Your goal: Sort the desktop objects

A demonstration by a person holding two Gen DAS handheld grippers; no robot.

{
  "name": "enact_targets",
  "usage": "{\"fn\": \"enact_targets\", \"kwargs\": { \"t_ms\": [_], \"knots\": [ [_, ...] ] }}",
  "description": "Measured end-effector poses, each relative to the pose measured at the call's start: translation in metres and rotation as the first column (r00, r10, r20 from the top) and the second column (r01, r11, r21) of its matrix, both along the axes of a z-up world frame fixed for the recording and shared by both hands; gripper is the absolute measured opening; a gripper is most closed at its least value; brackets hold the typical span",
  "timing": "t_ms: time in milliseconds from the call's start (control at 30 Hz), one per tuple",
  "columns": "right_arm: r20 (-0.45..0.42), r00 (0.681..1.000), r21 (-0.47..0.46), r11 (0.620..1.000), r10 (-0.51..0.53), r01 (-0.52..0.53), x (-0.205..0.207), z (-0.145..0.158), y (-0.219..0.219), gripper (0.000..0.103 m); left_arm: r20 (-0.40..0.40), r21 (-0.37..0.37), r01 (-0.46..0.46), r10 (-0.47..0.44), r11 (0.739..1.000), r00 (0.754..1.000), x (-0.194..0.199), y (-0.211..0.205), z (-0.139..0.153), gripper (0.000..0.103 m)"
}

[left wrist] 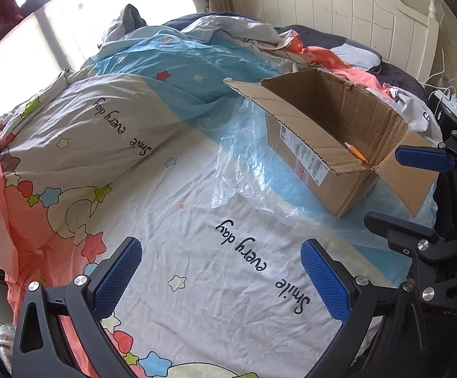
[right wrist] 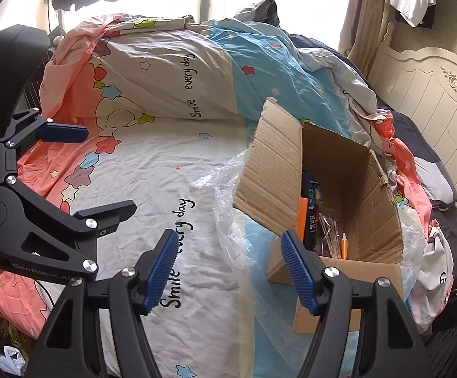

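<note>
A: Tools?

B: Both spread wide, nothing between the pads. My left tool [left wrist: 220, 278] hangs over bare bedsheet [left wrist: 197, 189], my right tool [right wrist: 230, 272] sits just short of the cardboard box [right wrist: 335, 271], its right pad nearly at the box's near wall.

A: Where's the stuff to sort?

B: In the box. Right wrist view looks down into it: a dark bottle [right wrist: 311, 208] standing against the left wall, something orange [right wrist: 303, 217] beside it, a clear packet of thin sticks [right wrist: 330, 226], and an orange pen [right wrist: 344, 245] lying on the floor of the box. Left wrist view only catches the pen's tip [left wrist: 356, 152] over the rim.

A: Anything loose on the bed?

B: Not that I can see. Just sheet, the rumpled duvet [left wrist: 80, 119], and a clear plastic bag [left wrist: 244, 163] tucked under and around the box. No bench here, it's all on the bed.

A: So done or not?

B: Can't call it. Things in the box with both tools free fits everything packed away, and it fits a box waiting to be emptied and sorted out.

A: Key relation?

B: Box is ahead and right of my right tool, well right of my left one, so the right hand is nearer. Pen's long axis runs roughly along my right tool's fingers, pointing away into the box. Flap [right wrist: 269, 170] stands up on the left side, between the left tool and the contents
</note>
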State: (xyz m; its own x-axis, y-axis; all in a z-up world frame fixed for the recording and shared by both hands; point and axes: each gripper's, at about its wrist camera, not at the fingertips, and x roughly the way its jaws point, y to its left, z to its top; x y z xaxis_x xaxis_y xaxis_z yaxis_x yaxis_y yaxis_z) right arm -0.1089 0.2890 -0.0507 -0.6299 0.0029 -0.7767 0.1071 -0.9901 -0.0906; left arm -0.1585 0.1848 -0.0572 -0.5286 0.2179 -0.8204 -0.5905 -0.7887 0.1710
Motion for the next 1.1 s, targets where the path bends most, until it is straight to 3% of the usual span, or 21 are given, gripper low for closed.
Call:
{"fn": "enact_targets", "kwargs": {
  "t_ms": [133,367,667,1100],
  "knots": [
    [0.011,1.0,0.0,1.0,0.027,-0.027,-0.001,-0.003,-0.018,0.064,-0.019,-0.01,-0.036,0.036,0.999,0.999,0.0,-0.016,0.001,0.103],
    [0.013,0.999,-0.017,0.999,0.041,-0.041,-0.003,-0.005,-0.043,0.064,0.019,0.038,-0.127,0.127,0.991,0.992,-0.004,-0.052,0.003,0.103],
    [0.01,0.999,0.012,0.999,0.048,-0.048,-0.004,-0.004,-0.086,0.064,0.071,0.094,-0.255,0.249,0.962,0.966,-0.003,-0.098,0.003,0.103],
    [0.007,1.0,-0.012,1.0,-0.018,0.018,0.001,0.006,-0.132,0.064,0.045,0.118,-0.406,0.404,0.906,0.914,0.015,-0.158,0.018,0.103]
  ]
}}
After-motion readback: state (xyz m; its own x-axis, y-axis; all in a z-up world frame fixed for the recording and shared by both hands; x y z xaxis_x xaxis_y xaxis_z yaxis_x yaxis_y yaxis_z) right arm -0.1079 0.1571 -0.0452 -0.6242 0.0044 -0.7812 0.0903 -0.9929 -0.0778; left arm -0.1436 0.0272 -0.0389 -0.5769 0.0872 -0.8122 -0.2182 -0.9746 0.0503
